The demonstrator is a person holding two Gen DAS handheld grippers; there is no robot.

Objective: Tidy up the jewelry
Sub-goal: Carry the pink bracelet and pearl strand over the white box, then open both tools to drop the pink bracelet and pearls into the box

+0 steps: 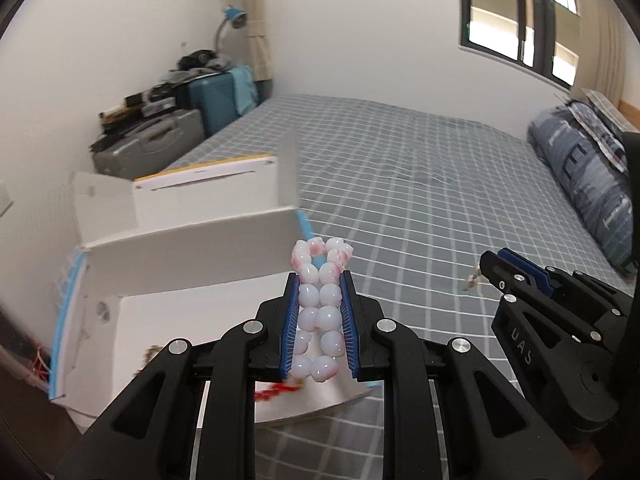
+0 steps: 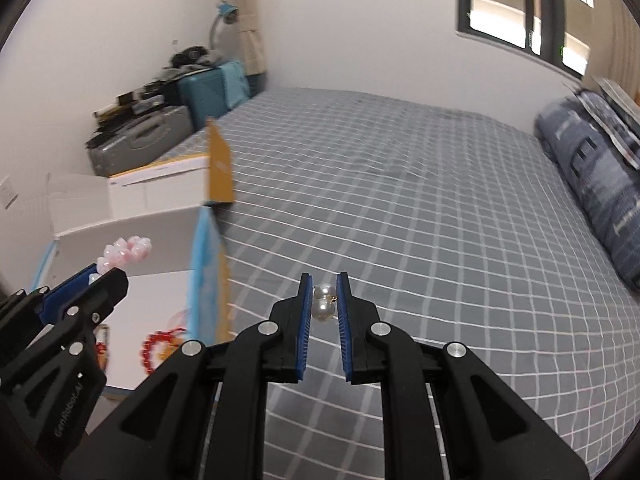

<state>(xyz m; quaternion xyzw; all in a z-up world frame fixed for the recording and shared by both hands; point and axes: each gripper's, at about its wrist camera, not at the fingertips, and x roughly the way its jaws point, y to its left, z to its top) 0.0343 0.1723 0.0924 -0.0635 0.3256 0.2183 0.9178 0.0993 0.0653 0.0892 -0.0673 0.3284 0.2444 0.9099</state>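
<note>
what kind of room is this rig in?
A bedroom, most likely: a bed with a grey checked sheet fills the view, a pillow lies at its far end, and suitcases are stacked in the corner under a desk lamp.

My left claw (image 1: 320, 280) covers the near part of the white box (image 1: 192, 240), so I cannot make out the small reddish things lying under my fingers. The box's edges smear with motion blur. In my left view the right claw (image 1: 490, 266) pinches something pale at its tip, too small and blurred to name there. From my right view the bead bracelet (image 2: 126, 250) shows only its top loop; the rest sits behind the left claw (image 2: 108, 276). The red beads (image 2: 154, 346) are partly hidden too. The pillow (image 2: 596, 184) is cut off by the picture's edge.
</note>
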